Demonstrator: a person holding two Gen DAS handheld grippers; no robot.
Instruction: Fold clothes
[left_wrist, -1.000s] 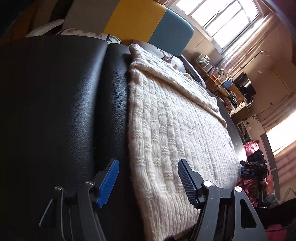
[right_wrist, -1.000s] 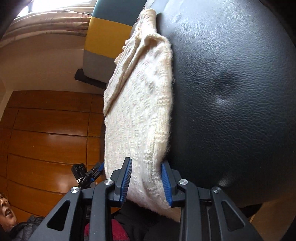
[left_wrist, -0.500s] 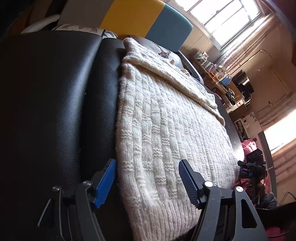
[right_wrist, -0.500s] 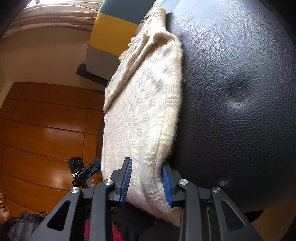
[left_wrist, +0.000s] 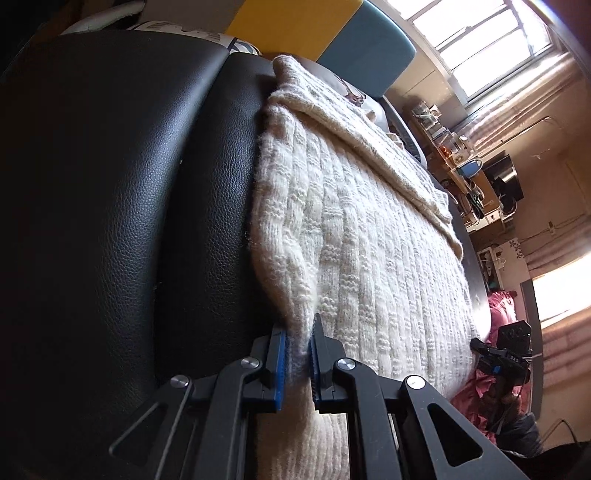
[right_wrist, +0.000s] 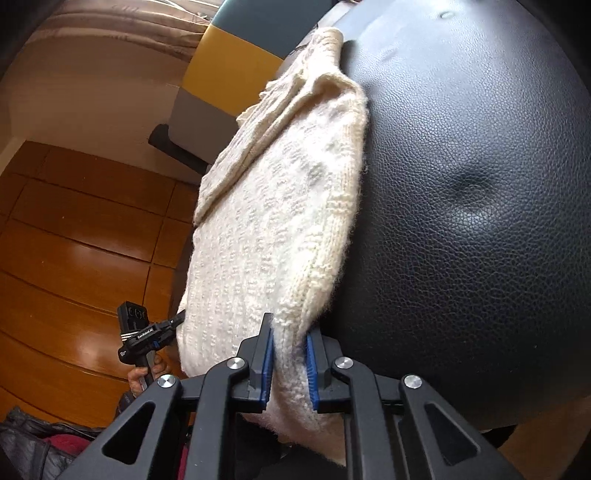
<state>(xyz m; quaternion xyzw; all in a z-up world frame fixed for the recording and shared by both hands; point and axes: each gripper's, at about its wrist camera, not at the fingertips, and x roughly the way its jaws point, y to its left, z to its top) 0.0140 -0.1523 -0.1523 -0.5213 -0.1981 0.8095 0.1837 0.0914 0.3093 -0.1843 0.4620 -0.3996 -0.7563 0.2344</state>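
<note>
Left wrist view, left to right: black leather cushion (left_wrist: 110, 184) filled the left half, with a seam running down it. The cream knit sweater (left_wrist: 369, 240) lay flat on that cushion to the right of the seam, with a folded layer across its far end. The left gripper (left_wrist: 297, 363) had just been closing and was clenched on the sweater's near left edge, knit bunched up between the blue pads (left_wrist: 280, 362). Past the far end sat a yellow and teal backrest (left_wrist: 332, 33). At far right were a bright window (left_wrist: 480, 40), a cluttered shelf (left_wrist: 461, 166), and pink fabric (left_wrist: 498, 306) near the floor. The right gripper's body (left_wrist: 506, 354) showed at the sweater's right edge.

Right wrist view, left to right: wooden floor (right_wrist: 74, 240) on the left, and a hand (right_wrist: 146, 376) low down holding the left gripper (right_wrist: 147, 332) against the sweater's (right_wrist: 277, 221) far corner. The sweater ran up the middle along the cushion's (right_wrist: 480, 184) edge, partly hanging off it. The right gripper (right_wrist: 290, 363) had also just been closing and was clamped on the near corner, thick knit pinched between its blue pads (right_wrist: 267, 365). The cushion took up the whole right side and had a dimple in it. The yellow and teal backrest (right_wrist: 236, 74) sat at top centre.
</note>
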